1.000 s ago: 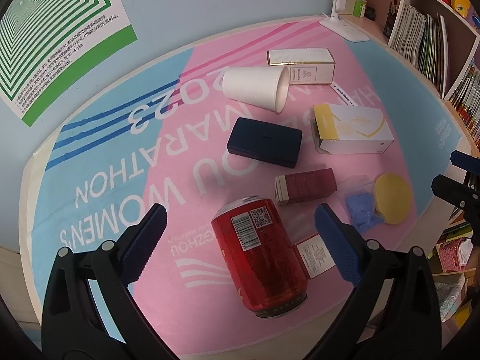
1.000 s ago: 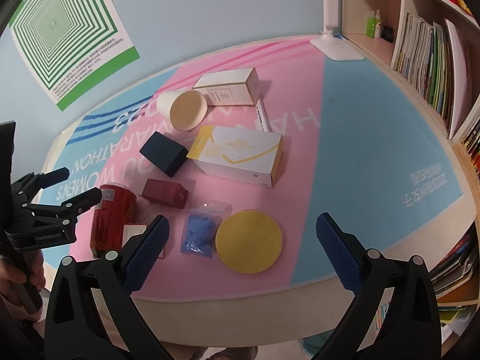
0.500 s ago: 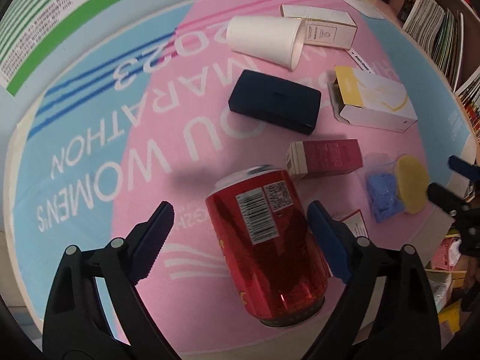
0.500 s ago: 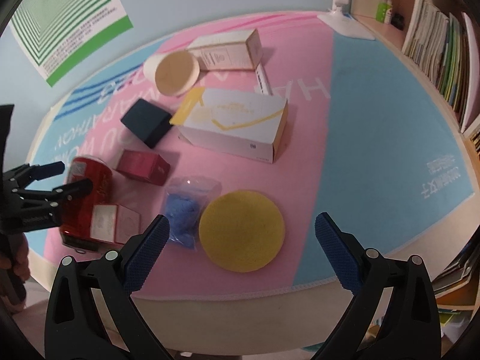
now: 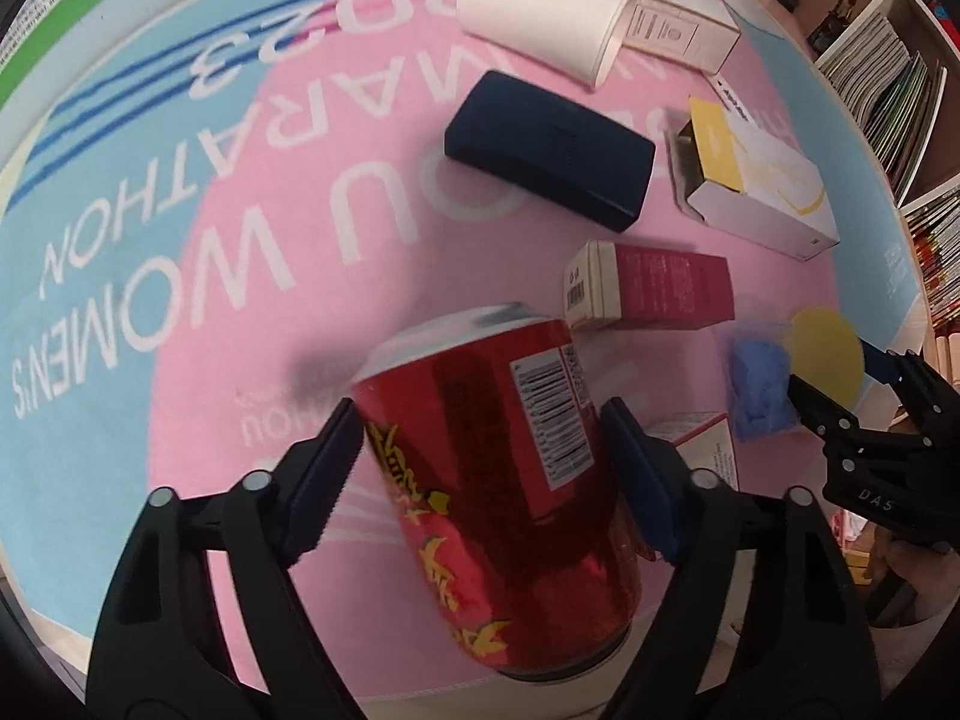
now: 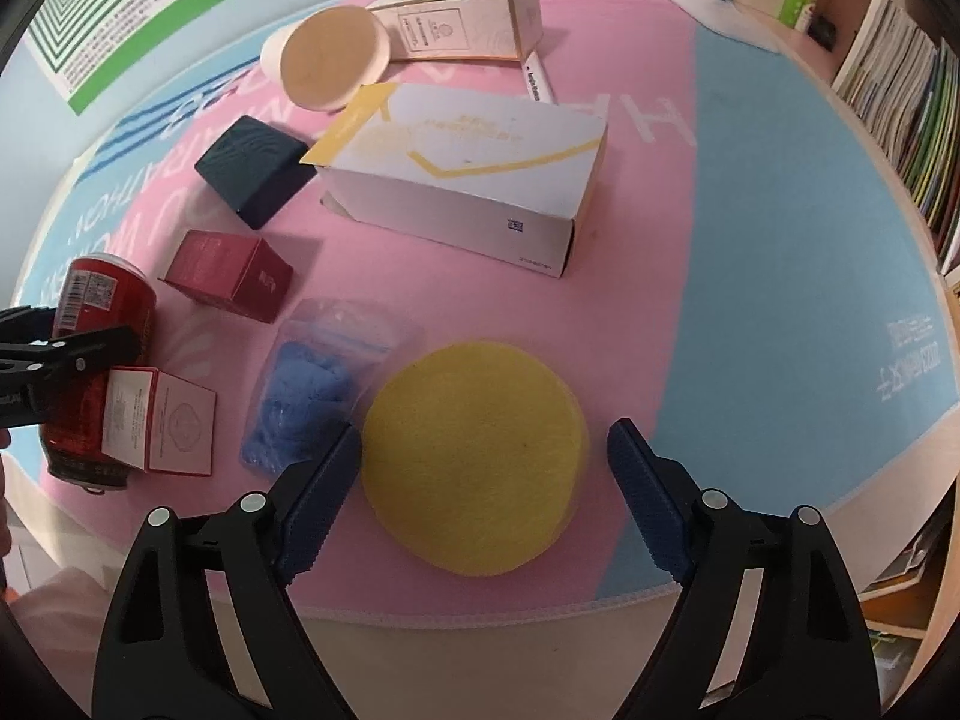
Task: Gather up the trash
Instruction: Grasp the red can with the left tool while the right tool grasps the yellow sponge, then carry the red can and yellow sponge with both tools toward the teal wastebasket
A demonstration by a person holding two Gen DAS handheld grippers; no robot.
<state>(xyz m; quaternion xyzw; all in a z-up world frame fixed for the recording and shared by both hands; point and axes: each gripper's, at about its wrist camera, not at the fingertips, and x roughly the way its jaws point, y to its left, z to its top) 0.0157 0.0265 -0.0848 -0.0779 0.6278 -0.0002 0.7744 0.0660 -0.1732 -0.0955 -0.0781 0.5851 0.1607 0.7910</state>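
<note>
A red drink can (image 5: 510, 468) lies on the pink mat between the fingers of my left gripper (image 5: 480, 456), which close in on its sides; it also shows in the right wrist view (image 6: 96, 330). My right gripper (image 6: 480, 480) is open, its fingers on either side of a yellow round disc (image 6: 474, 456). A clear bag with blue gloves (image 6: 312, 384) lies left of the disc. A white paper cup (image 5: 540, 24) lies on its side far back.
On the mat lie a dark blue case (image 5: 549, 141), a maroon box (image 5: 654, 294), a white and yellow box (image 6: 468, 174), a small white and red box (image 6: 162, 420) and a cream box (image 6: 462, 18). Bookshelves (image 6: 900, 78) stand at the right. The table edge is near.
My left gripper has moved forward and down over the can and its fingers have narrowed onto it. My right gripper has moved down towards the yellow disc and narrowed.
</note>
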